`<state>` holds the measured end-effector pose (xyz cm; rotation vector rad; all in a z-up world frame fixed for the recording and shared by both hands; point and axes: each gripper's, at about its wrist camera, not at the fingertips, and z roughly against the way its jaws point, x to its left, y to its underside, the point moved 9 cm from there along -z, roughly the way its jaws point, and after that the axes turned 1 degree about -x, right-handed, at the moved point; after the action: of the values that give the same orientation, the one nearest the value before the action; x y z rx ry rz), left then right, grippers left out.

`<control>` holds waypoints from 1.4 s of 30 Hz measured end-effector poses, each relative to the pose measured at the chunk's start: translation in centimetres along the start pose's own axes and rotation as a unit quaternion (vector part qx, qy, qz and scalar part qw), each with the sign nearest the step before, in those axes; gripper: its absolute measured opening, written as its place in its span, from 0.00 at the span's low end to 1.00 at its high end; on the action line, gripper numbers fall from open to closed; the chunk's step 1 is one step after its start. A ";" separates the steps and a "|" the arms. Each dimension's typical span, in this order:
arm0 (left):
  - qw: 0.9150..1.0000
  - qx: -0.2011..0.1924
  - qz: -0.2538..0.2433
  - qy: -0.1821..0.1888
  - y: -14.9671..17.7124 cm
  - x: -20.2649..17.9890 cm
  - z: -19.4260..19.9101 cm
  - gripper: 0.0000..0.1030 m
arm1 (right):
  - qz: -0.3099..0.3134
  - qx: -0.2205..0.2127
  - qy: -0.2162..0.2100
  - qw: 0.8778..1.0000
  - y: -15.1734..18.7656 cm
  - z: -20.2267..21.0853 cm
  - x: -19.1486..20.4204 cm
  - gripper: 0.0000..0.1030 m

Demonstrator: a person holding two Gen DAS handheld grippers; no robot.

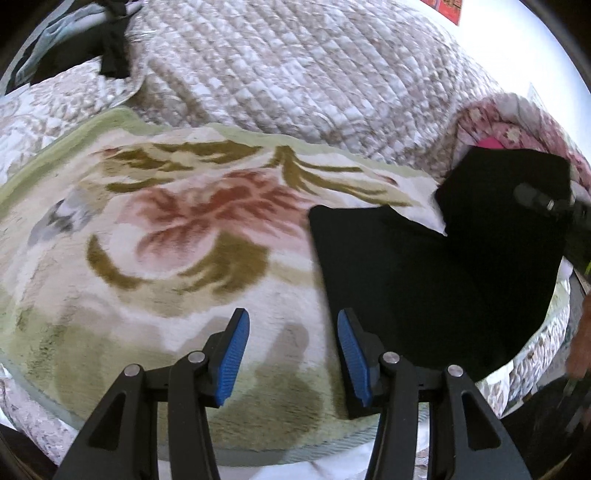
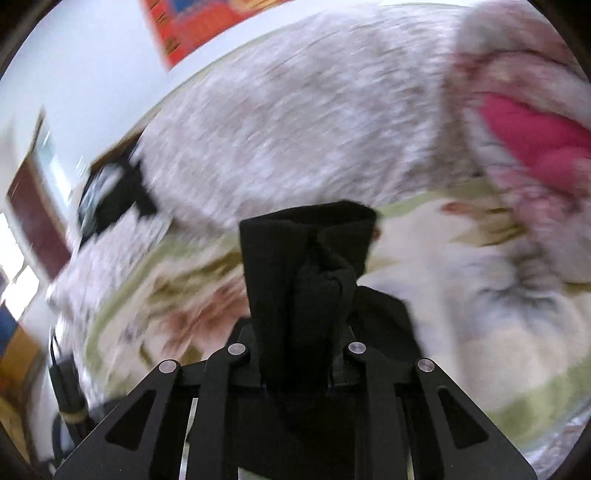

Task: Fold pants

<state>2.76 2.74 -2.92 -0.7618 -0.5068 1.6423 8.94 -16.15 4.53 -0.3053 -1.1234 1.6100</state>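
Note:
The black pants (image 1: 424,273) lie on a flowered blanket (image 1: 184,229) on the bed, at the right of the left wrist view. One end of them is lifted at the far right, beside a dark part of the other tool (image 1: 539,199). My left gripper (image 1: 293,354) hovers open over the blanket just left of the pants' near edge, with nothing between its blue pads (image 1: 232,362). In the blurred right wrist view, my right gripper (image 2: 299,347) is shut on a bunched fold of the pants (image 2: 306,266), which stands up between the jaws and hides the pads.
A quilted beige bedspread (image 1: 295,74) covers the bed behind the blanket. A pink and floral bundle of bedding (image 2: 528,147) lies at the right. Dark clothing (image 1: 114,55) rests at the far left corner. A wall with a red poster (image 2: 192,26) stands beyond the bed.

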 end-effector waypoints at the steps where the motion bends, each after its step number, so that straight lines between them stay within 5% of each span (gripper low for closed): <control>1: 1.000 -0.001 0.004 -0.002 -0.1 0.3 0.1 0.51 | 0.013 0.013 -0.006 1.000 0.8 -0.8 1.2 0.20; 6: 1.000 0.000 0.021 -0.012 -0.3 2.0 0.1 0.51 | 0.082 0.116 -0.028 0.989 8.2 -6.3 5.3 0.20; 15: 0.999 0.003 0.035 -0.011 -0.3 2.9 0.1 0.51 | 0.128 0.095 -0.001 0.987 8.3 -6.1 6.1 0.21; 22: 0.999 -0.004 0.033 -0.014 -0.7 2.9 0.8 0.51 | 0.147 0.104 -0.030 0.983 9.3 -5.1 7.6 0.47; 31: 0.999 -0.009 0.029 -0.019 -1.0 2.6 1.4 0.51 | 0.100 0.048 -0.078 0.991 7.7 -1.5 7.6 0.47; 33: 0.999 -0.007 0.026 -0.021 -1.1 2.4 1.5 0.51 | 0.083 0.062 -0.079 0.992 8.2 -1.9 7.2 0.47; 36: 1.000 -0.002 0.019 -0.025 -1.3 1.9 1.5 0.51 | 0.068 0.148 -0.076 0.984 11.1 -4.5 6.7 0.47; 42: 1.000 0.000 -0.007 -0.025 -2.5 0.0 1.7 0.51 | 0.025 0.121 -0.088 0.988 7.7 -3.3 5.6 0.38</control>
<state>3.27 3.36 -0.05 -0.7167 -0.5464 1.6510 4.41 -9.28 -1.28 -0.0327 -1.0430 1.8252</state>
